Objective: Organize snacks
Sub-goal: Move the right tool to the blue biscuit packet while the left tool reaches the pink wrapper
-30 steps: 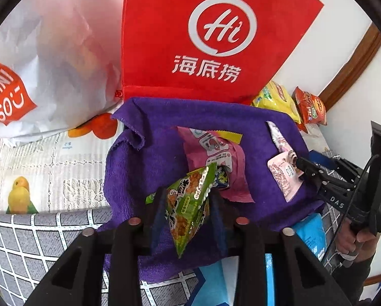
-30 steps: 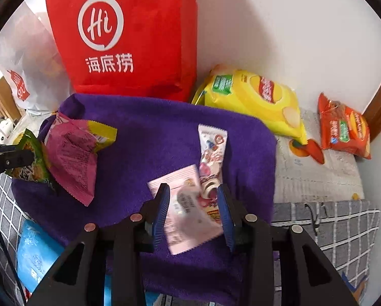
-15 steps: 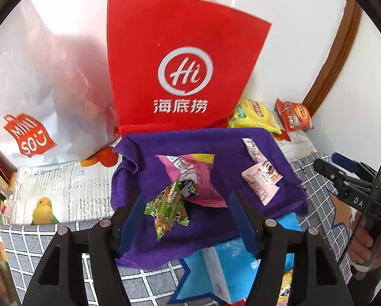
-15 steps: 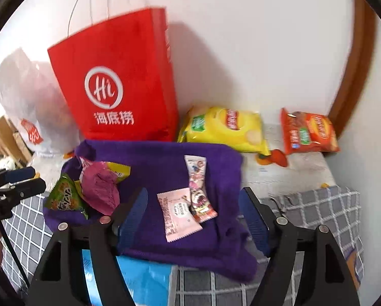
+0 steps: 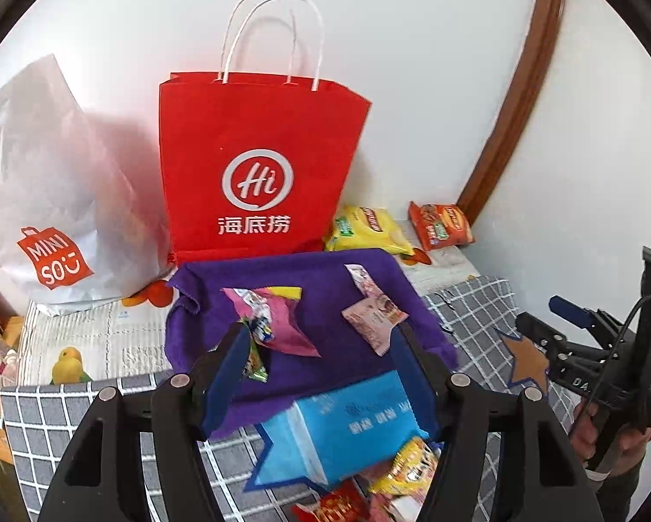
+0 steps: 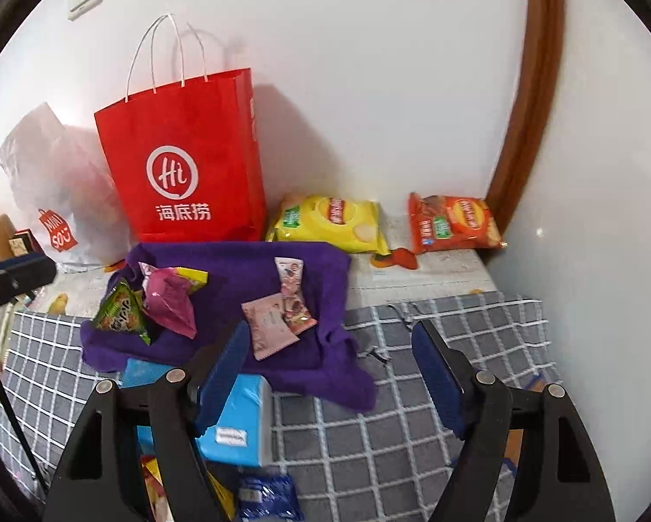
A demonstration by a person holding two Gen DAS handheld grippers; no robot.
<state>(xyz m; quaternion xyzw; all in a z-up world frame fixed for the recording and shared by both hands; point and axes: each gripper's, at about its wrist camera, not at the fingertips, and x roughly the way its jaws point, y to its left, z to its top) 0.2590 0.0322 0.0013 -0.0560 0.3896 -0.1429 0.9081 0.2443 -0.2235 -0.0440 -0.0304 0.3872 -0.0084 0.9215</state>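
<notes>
Four snack packets [image 6: 270, 322] beyond spread fingers [image 6: 223, 363]

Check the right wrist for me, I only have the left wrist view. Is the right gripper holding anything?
Observer: No. The right gripper is open, with nothing between its fingers.
Operator: The green packet is half hidden here. Where is it?
Observer: On the purple towel, at its left edge, touching the pink packet.
Operator: Anything in front of the blue box?
Observer: A dark blue foil packet, on the checked cloth.
</notes>
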